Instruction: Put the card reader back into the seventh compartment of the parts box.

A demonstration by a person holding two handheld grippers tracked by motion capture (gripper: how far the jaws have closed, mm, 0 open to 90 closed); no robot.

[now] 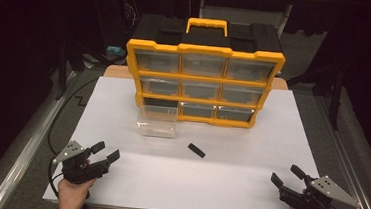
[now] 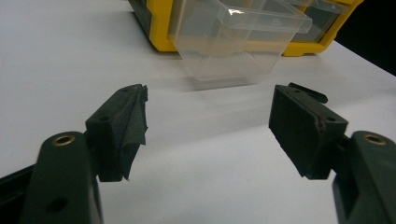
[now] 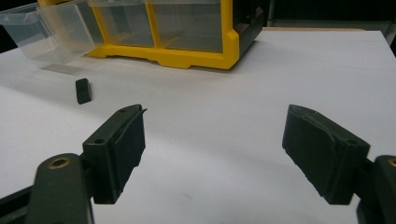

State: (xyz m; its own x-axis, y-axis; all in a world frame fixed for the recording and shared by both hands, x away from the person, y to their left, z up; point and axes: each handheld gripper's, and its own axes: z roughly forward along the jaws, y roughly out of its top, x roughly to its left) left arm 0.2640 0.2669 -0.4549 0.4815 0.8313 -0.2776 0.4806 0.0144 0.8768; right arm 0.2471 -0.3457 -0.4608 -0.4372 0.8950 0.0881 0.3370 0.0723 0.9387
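A yellow drawer cabinet (image 1: 203,81) stands at the far middle of the white table (image 1: 117,179). Its bottom-left clear drawer (image 1: 158,122) is pulled out toward me; the same clear drawer (image 2: 233,39) looms ahead in the left gripper view and the clear drawer (image 3: 44,32) sits far left in the right gripper view. A small black block (image 1: 196,150) lies flat in front of the cabinet; the black block (image 3: 82,90) is ahead and left of my right jaws. My left gripper (image 1: 106,151) rests open at the near left corner, my right gripper (image 1: 287,175) open at the near right, both with nothing between the jaws.
The cabinet (image 3: 187,32) has several shut clear drawers and a yellow handle (image 1: 207,26) on top. Dark floor and metal rails surround the table. A cable (image 1: 59,119) trails off the left side.
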